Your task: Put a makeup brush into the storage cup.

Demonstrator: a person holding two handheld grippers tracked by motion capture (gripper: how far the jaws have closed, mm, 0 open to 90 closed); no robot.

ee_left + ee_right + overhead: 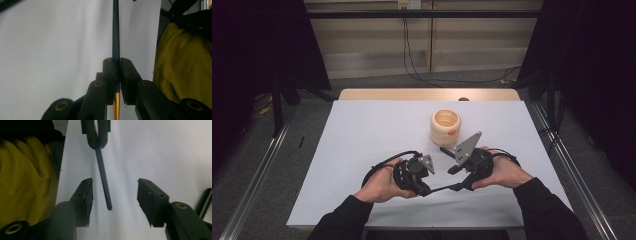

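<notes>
Left gripper (116,72) clenched on dark pen (103,176) low over near worktop (362,130), right gripper (113,200) released astride its free end: risks knocking it askew if closing off-centre.

Long black sleeves (539,200) are worn on both forearms. Each matte black two-jaw gripper, left (428,191) and right (452,170), is topped by a grey three-cornered plate (467,145) and trailed by a black cable (384,162). Brass-ringed pivot holes (97,83) and flat ribbed pads (89,195) are seen on the jaws.
</notes>
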